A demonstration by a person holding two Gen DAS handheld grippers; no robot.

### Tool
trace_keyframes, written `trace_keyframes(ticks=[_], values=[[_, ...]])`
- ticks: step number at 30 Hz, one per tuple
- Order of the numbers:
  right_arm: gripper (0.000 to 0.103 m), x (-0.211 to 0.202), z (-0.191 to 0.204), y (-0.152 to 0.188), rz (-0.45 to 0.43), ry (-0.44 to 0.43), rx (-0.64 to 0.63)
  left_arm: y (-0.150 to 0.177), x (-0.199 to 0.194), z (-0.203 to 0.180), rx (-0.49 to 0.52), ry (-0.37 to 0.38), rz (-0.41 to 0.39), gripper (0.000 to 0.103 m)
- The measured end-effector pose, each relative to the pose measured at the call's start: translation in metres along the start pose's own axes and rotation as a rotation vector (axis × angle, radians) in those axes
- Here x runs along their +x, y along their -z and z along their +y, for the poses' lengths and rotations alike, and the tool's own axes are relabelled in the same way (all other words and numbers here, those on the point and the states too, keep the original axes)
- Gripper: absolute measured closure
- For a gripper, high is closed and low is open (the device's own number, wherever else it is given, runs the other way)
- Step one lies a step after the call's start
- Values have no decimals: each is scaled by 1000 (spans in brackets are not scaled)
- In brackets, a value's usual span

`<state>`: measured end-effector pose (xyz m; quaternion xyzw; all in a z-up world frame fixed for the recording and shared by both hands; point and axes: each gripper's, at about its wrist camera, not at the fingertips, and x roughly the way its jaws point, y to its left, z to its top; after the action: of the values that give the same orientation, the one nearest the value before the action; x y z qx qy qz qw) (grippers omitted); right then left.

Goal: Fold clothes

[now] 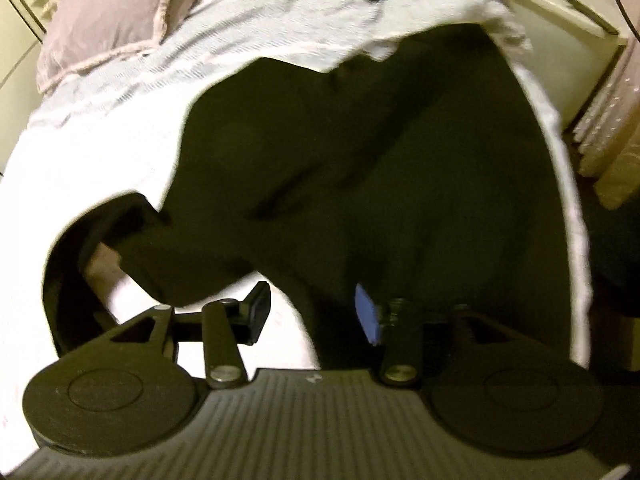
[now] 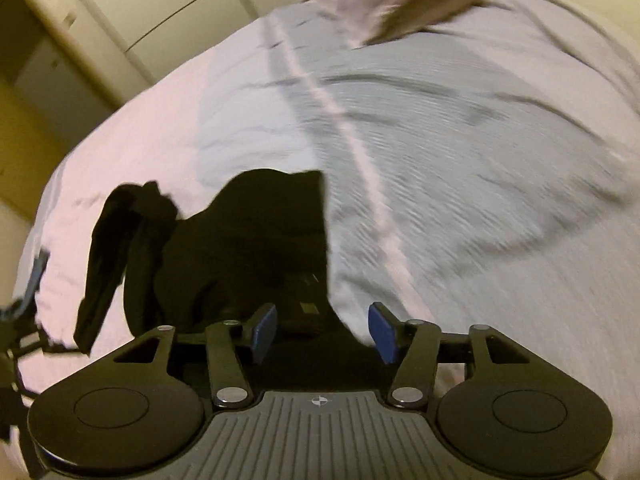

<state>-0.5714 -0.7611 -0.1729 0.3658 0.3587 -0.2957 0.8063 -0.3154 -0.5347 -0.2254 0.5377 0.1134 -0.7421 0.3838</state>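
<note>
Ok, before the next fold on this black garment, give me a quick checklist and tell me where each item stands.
1. Left tongs open: ok, wide apart.
2. Right tongs open: ok, nothing pinched between the pads.
3. Black garment lying flat on the bed: not ok, it is bunched and creased.
4. Garment clear of the pillow: ok, apart.
5. Garment edge within the right tongs' reach: ok, cloth sits just ahead of them.
6. Which part of the garment is which: cannot tell, pictures blurred.

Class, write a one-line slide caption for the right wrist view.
Open right gripper poised over a black garment on the bed.
</note>
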Motion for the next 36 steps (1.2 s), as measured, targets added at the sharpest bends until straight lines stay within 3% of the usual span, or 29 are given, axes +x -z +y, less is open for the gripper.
trace_keyframes(ticks=[7,9,11,12,15,17,19,20,22,24,29,32,34,36], values=[[46,125,0,-85,77,-136,-183,-42,43,47,0,-90,32,56],[46,156,6,-103,119,-129,-316,-54,57,53,5,-109,32,55],[46,179,14,-112,155,-153,-485,-63,74,44,77,-126,42,55],[45,188,13,-114,177,-176,-531,-67,82,40,93,-105,43,55],[30,215,6,-118,250,-246,-607,-76,107,25,116,-34,53,55],[28,230,1,-121,295,-288,-633,-74,116,12,132,-16,77,55],[29,232,-4,-121,331,-304,-594,-71,119,4,129,-9,94,57],[37,231,-6,-122,354,-310,-570,-70,119,3,121,-5,98,57],[77,225,-9,-125,384,-321,-525,-69,113,3,104,3,94,57],[89,211,-12,-132,376,-328,-482,-70,108,3,91,10,87,57],[91,162,16,-149,164,-231,-698,-82,117,14,41,-23,49,57],[89,174,21,-139,149,-174,-759,-89,135,26,-43,-2,75,56],[73,183,11,-128,162,-127,-715,-88,135,32,-75,15,99,56],[66,170,-2,-117,123,-96,-637,-83,121,33,-84,12,98,56]])
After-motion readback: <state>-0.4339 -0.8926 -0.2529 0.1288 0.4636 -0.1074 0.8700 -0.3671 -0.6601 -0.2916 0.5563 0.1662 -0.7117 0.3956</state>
